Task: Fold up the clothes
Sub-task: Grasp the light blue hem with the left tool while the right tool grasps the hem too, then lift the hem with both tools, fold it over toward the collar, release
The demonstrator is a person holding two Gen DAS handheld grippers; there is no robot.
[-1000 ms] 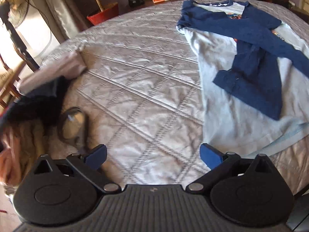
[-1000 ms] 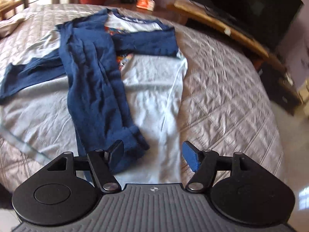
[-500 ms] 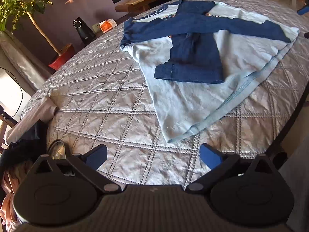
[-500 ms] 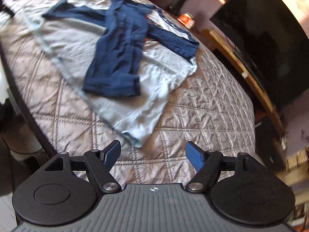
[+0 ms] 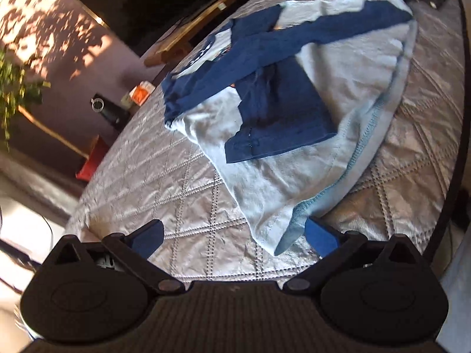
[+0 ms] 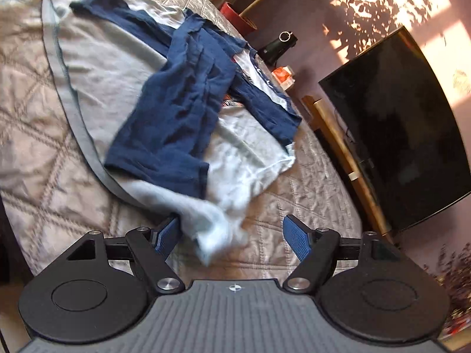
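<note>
A light blue shirt with navy sleeves folded across its front lies flat on the grey quilted bedspread. My left gripper is open at the bedspread, and one hem corner lies between its fingers, close to the right pad. In the right wrist view the same shirt stretches away, with a navy sleeve on top. My right gripper is open, and the other hem corner is bunched between its fingers, against the left pad.
A black TV on a long wooden bench stands beyond the far side of the bed. A red pot, a dark bottle-like object and an orange box sit by the wall. The bed's edge runs close by.
Both grippers have come down to the shirt's bottom hem, each tilting as it moved. Each hem corner now sits between open fingers. The right-hand corner has bunched up.
</note>
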